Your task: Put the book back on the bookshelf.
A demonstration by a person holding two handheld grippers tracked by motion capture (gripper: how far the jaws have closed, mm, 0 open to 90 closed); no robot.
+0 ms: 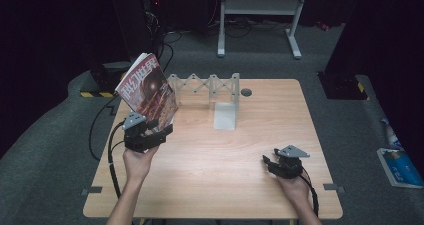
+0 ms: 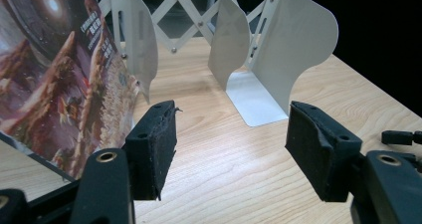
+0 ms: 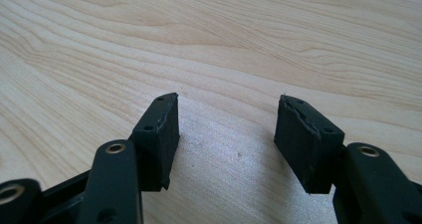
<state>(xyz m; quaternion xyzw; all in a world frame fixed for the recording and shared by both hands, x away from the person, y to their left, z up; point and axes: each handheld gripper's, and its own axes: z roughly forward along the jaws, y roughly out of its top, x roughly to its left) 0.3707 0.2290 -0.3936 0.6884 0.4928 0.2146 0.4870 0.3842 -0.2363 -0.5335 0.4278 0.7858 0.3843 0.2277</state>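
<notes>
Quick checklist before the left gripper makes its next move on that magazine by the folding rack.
1. Left gripper open, nothing between the jaws: ok.
2. Magazine lined up between those jaws: not ok; it sits off to one side of them.
3. Magazine standing straight: not ok, it tilts.
4. Magazine leaning on the folding rack: cannot tell.
5. Rack slots free: ok.
6. Right gripper open, empty, low over bare table, apart from the rack: ok.

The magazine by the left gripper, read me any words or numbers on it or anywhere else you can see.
Magazine: large white Chinese title characters on the cover, too blurred to read.
Magazine, left gripper view: small lines of cover text, too small to read.
Blue packet on the floor: print unreadable.
Rack: no text.
</notes>
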